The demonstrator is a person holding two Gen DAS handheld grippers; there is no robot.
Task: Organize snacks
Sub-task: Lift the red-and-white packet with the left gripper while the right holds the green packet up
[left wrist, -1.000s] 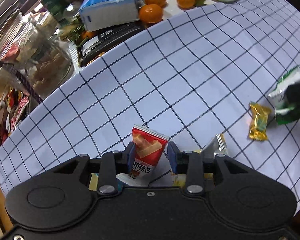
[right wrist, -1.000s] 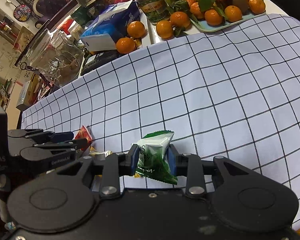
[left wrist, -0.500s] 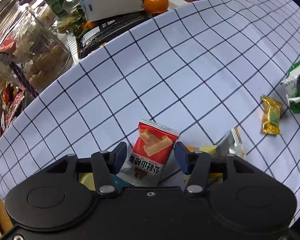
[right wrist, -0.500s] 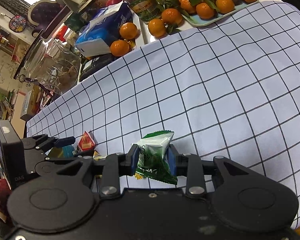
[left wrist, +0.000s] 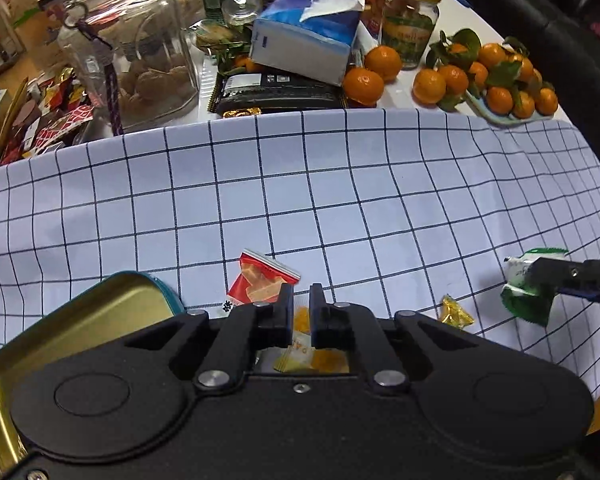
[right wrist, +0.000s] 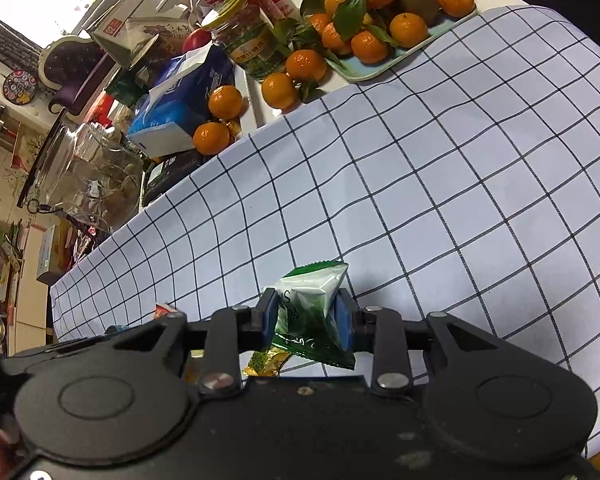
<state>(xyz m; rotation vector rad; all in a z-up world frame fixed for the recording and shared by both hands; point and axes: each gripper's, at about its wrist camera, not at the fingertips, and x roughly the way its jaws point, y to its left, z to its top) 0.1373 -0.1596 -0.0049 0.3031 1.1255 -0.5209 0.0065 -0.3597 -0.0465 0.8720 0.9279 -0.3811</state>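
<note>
The checked cloth [left wrist: 340, 184] is covering the tabletop. A gold tin [left wrist: 84, 320] is sitting on it at the left. The right claw [right wrist: 306, 314] is pinching a green snack bag [right wrist: 312, 300]. The left claw [left wrist: 299, 308] is pressed nearly together, holding nothing, just above the red snack bag [left wrist: 260, 278]. A little gold candy [left wrist: 454, 312] is lying nearby.

A white cloth [left wrist: 340, 184] with a dark grid covered the surface. On it, low in the left wrist frame, lay a red snack packet [left wrist: 260, 280], a gold-lined tin [left wrist: 88, 320] at lower left, and a small gold candy [left wrist: 454, 312] (lower right). Beyond the cloth's far edge, top right, sat a tray of oranges [left wrist: 496, 118].
</note>
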